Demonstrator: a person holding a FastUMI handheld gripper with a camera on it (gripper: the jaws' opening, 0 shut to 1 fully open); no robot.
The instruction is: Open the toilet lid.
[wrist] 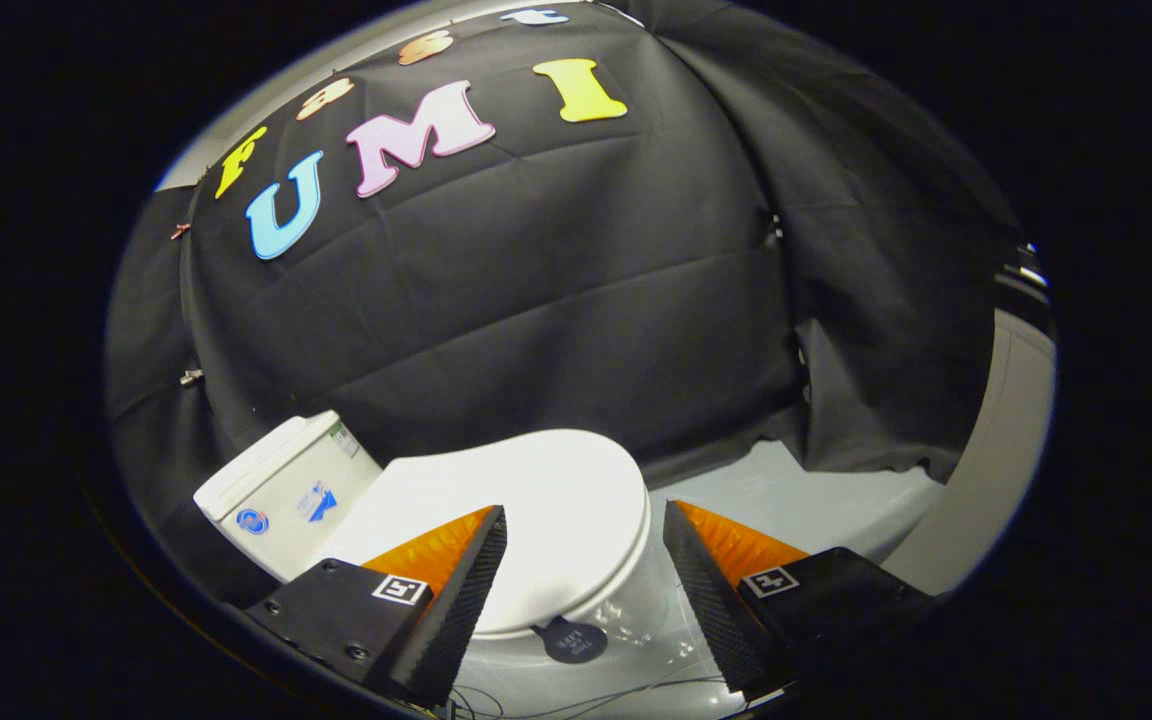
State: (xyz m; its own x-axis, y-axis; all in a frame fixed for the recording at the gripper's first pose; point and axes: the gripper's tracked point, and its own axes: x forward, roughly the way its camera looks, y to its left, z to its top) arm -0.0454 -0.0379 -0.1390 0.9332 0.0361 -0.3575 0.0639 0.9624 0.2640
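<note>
Gripper view, looking down and forward over a small white toilet (536, 540) standing on a pale floor (816, 500) against the black cloth wall. Hand-held gripper (586, 560) has its fingers spread wide, nothing between the pads, nothing gripped. Toilet lid (546, 500) is down, flat on the bowl, so the task is not yet started as far as this shows.

Key relation: lid lies just ahead of and below the fingers, its front rim falling in the gap between the two fingertips, slightly closer to the left finger. Lid's long axis runs from that near rim away toward the tank (281, 490), which sits beyond the left finger, so the hinge end is the far left end and the free edge is the near one. A small dark round tab (569, 640) hangs off the near rim, between the fingers and low.

Judgement: next move probably calls for dropping to the near rim or tab, closing on it or hooking under, then swinging up and back toward the tank. Contact between fingers and lid: apart for now.
</note>
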